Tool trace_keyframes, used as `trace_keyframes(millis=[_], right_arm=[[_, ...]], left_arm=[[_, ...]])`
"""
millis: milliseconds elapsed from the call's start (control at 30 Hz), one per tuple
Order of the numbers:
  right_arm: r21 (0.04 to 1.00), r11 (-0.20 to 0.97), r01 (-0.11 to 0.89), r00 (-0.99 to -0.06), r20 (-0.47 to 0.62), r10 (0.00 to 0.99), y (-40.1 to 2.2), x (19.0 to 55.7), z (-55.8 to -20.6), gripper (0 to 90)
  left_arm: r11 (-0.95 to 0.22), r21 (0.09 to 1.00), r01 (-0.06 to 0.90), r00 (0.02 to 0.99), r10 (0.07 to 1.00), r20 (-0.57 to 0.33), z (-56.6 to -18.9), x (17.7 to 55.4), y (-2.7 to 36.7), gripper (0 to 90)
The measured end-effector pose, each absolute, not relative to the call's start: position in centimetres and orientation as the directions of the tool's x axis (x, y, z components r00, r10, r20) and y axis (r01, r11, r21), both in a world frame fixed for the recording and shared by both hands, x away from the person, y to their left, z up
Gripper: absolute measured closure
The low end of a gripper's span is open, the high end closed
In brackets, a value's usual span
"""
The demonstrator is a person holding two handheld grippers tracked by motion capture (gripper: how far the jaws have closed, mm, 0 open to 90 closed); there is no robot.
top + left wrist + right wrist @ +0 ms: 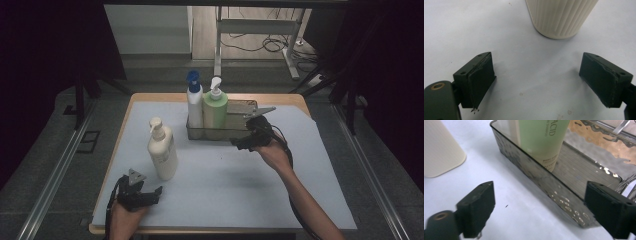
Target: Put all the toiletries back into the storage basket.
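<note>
Both sets of fingers spread wide, empty. Left fingers (pixel 537 82) face the cream bottle (pixel 162 149) on the tabletop (pixel 225 175); next, I close on it, then lift toward the tray (pixel 246 106).

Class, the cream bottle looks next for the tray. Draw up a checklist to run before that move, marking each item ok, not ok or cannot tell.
1. Left gripper open, nothing between the jaws: ok.
2. Cream bottle upright on the mat, apart from the left gripper: ok.
3. Right gripper open, holding nothing: ok.
4. Tray has free floor right of the green bottle: ok.
5. Green bottle and white bottle upright in the tray: ok.
6. Free floor wide enough for the cream bottle: cannot tell.
</note>
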State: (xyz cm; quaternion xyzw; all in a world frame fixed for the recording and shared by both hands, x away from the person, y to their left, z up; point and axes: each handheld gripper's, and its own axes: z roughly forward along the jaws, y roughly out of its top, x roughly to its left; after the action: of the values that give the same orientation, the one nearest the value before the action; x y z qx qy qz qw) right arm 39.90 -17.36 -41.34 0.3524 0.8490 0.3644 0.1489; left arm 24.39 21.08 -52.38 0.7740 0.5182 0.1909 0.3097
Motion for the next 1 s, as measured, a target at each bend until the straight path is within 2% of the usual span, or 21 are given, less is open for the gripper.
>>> trace_keyframes(millis=[267,600,1000], right_arm=[[0.698,0.547,0.462,-0.731,-0.049,0.681,-18.3,38.1,-41.2,0.0],[0.714,0.542,0.443,-0.732,-0.061,0.679,-20.0,35.9,-40.9,0.0],[0.733,0.496,0.465,-0.708,-0.028,0.706,-22.8,33.6,-41.3,0.0]], left_arm=[[-0.271,0.678,0.684,0.390,0.920,-0.026,-52.4,24.4,21.1,12.2],[-0.271,0.678,0.684,0.390,0.921,-0.026,-52.4,24.4,21.1,12.2],[-0.270,0.678,0.684,0.389,0.921,-0.026,-52.4,24.4,21.1,12.2]])
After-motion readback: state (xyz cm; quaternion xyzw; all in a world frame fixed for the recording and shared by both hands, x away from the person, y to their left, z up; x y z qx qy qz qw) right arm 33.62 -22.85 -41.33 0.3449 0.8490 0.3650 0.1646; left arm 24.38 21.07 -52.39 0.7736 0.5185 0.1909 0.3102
